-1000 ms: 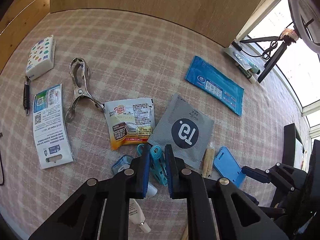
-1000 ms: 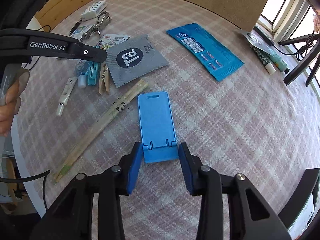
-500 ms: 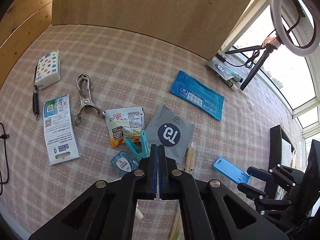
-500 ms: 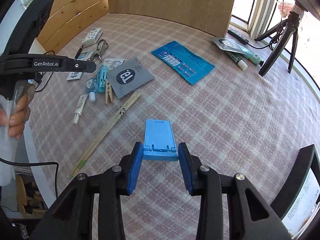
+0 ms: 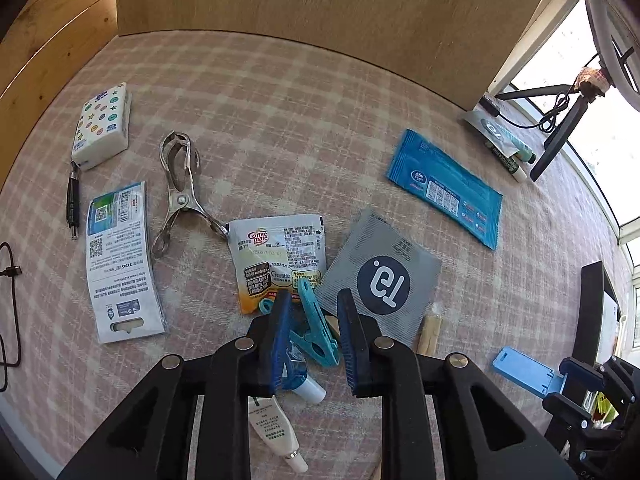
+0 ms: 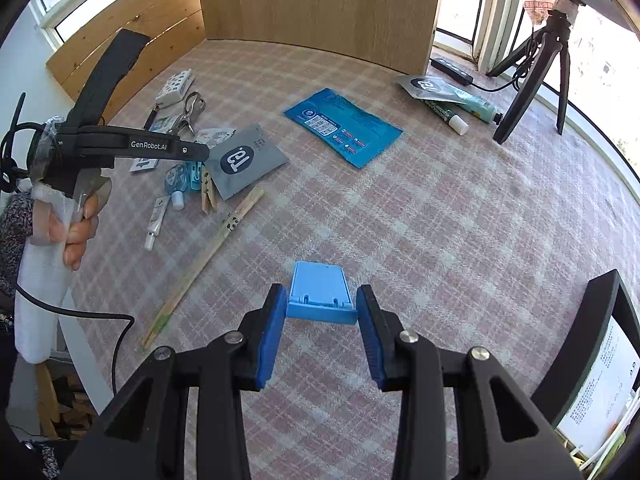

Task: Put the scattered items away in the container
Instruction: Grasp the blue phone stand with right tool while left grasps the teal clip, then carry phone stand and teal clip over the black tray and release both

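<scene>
One blue plastic folding phone stand (image 6: pixel 318 286) hangs pinched in the right gripper (image 6: pixel 320 308), off the checked tablecloth (image 6: pixel 440 240); left gripper (image 5: pixel 314 304), jaws just opening, straddles a teal plastic clothes peg (image 5: pixel 316 332), unpinched; everything else lies scattered; no container shows.

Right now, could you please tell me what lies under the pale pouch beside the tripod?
Two tubes poke out from under the pale pouch: a light green tube and a dark green tube with a white cap. Their far ends are covered, as is anything else beneath.
</scene>
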{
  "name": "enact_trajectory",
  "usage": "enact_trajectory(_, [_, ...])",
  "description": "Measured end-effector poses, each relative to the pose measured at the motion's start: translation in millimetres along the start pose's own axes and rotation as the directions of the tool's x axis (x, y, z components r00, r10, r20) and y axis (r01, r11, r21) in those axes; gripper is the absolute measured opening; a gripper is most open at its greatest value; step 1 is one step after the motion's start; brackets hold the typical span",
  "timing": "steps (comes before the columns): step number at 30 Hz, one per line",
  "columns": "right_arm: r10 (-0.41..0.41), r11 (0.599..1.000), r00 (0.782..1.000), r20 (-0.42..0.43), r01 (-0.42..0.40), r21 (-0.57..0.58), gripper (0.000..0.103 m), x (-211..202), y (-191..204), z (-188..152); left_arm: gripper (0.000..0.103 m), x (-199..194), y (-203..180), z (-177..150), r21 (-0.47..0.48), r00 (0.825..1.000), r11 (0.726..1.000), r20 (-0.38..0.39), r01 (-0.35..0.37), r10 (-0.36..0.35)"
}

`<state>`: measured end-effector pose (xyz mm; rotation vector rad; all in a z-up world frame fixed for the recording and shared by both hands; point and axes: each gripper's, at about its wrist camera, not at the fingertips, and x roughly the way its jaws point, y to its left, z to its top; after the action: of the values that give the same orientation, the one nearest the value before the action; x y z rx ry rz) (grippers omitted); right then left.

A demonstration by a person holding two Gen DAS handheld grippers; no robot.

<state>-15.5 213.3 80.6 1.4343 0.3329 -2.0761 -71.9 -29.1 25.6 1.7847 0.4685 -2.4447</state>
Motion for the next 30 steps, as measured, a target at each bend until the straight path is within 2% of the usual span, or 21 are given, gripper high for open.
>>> enact_trajectory(1, [0.000, 1.000, 1.000, 0.002, 0.000, 0.001, 0.035, -1, 0, 0, 0.004, 2, 3, 0, -0.018, 1.000, 1.000, -0.006, 0.020, -0.021])
enact_trajectory(6, [0.006, 1.000, 1.000, 0.023, -0.006, 0.007, 0.035, -12, -3, 0, 0.004, -14, -2, -3, 0.017, 0.999, 0.999, 0.037, 0.029, -0.030])
enact_trajectory(10, [0.011, 1.000, 0.999, 0.046, -0.012, 0.020, 0.035, -25, -7, 1, 0.004, -37, -8, -5, 0.024, 0.994, 0.996, 0.069, 0.083, -0.084])
enact_trajectory(14, [0.003, 0.999, 0.996, 0.085, -0.007, 0.041, 0.035, -46, -16, -1, 0.004, -63, -32, -14, 0.089, 0.984, 0.985, 0.091, 0.145, -0.153])
enact_trajectory(17, [-0.013, 0.997, 0.992, 0.124, 0.003, 0.081, 0.035, -69, -30, -6, 0.004, -80, -63, -19, 0.157, 0.972, 0.968, 0.100, 0.198, -0.215])
enact_trajectory(21, [-0.055, 0.988, 0.981, 0.187, 0.026, 0.154, 0.035, -108, -58, -17, 0.004, -94, -116, -31, 0.262, 0.950, 0.926, 0.078, 0.273, -0.302])
enact_trajectory(24, [-0.110, 0.973, 0.966, 0.232, 0.057, 0.225, 0.035, -141, -86, -30, 0.004, -107, -160, -44, 0.343, 0.930, 0.879, 0.038, 0.331, -0.365])
enact_trajectory(30, [-0.260, 0.910, 0.927, 0.272, 0.141, 0.389, 0.035, -203, -153, -67, 0.004, -122, -251, -85, 0.491, 0.881, 0.748, -0.099, 0.447, -0.462])
